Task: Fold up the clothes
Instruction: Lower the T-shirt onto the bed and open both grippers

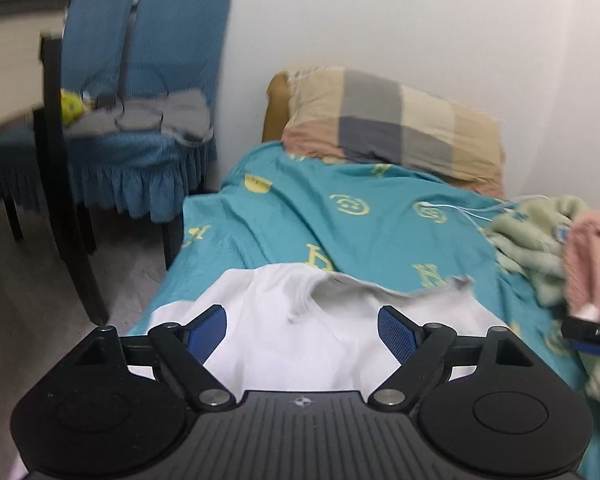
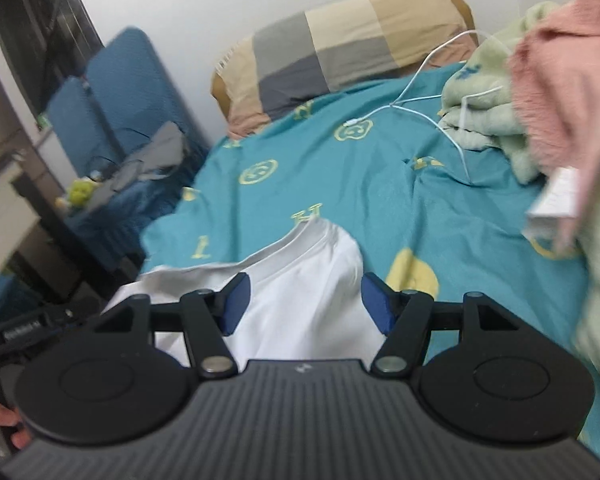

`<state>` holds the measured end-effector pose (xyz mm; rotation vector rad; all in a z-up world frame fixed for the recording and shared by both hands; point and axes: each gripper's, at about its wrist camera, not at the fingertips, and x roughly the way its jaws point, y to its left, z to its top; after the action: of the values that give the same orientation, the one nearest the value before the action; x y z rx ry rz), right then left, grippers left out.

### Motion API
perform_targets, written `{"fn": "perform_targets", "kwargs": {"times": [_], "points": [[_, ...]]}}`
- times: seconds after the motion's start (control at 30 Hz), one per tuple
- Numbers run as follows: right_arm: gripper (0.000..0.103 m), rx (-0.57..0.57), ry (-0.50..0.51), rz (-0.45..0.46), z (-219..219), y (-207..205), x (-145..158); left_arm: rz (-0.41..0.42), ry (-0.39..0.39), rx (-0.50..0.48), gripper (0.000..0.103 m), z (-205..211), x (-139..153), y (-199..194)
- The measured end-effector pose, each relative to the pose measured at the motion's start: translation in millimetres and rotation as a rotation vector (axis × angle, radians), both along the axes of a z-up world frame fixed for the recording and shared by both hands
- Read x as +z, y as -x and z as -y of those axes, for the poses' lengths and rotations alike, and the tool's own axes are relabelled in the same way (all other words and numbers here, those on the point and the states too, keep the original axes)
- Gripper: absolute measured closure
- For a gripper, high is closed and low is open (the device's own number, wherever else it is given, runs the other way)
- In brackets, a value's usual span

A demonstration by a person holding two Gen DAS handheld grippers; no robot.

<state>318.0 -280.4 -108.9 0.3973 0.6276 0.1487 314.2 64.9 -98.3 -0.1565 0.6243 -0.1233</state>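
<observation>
A white garment [image 1: 296, 344] lies on the teal bedsheet [image 1: 340, 216], its neckline facing the pillow. My left gripper [image 1: 302, 330] hovers open above it, blue pads apart, nothing between them. In the right wrist view the same white garment [image 2: 304, 304] lies under my right gripper [image 2: 306, 302], which is also open and holds nothing. A pink garment [image 2: 560, 80] and a pale green blanket [image 2: 496, 120] are heaped at the bed's right side. The right gripper's black body [image 1: 592, 332] shows at the right edge of the left wrist view.
A checked pillow [image 1: 392, 120] rests against the white wall at the head of the bed. A white cable [image 2: 428, 108] trails across the sheet. Blue-covered chairs [image 1: 140, 100] with grey cloth stand left of the bed, beside a dark table leg [image 1: 72, 216]. A person's hand [image 2: 0, 424] shows lower left.
</observation>
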Motion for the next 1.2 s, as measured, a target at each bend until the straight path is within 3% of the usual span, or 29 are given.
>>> {"fn": "perform_targets", "kwargs": {"times": [0.23,0.37,0.57,0.7,0.9,1.2], "points": [[0.039,0.028,-0.009,0.046,4,130,44,0.058,-0.005,-0.06,0.018,11,58,146],[0.039,0.014,-0.034,0.05,7,192,57,0.044,0.007,-0.084,0.018,19,70,212],[0.038,-0.019,-0.116,0.077,28,252,63,0.029,0.069,-0.143,0.018,28,73,274],[0.038,-0.037,-0.129,0.051,39,263,56,0.017,0.093,-0.174,0.019,36,67,289],[0.038,-0.089,-0.177,0.04,53,260,50,-0.018,0.064,-0.23,0.02,58,46,285],[0.038,-0.161,-0.14,0.1,72,259,52,0.005,-0.155,-0.515,0.028,154,8,253]]}}
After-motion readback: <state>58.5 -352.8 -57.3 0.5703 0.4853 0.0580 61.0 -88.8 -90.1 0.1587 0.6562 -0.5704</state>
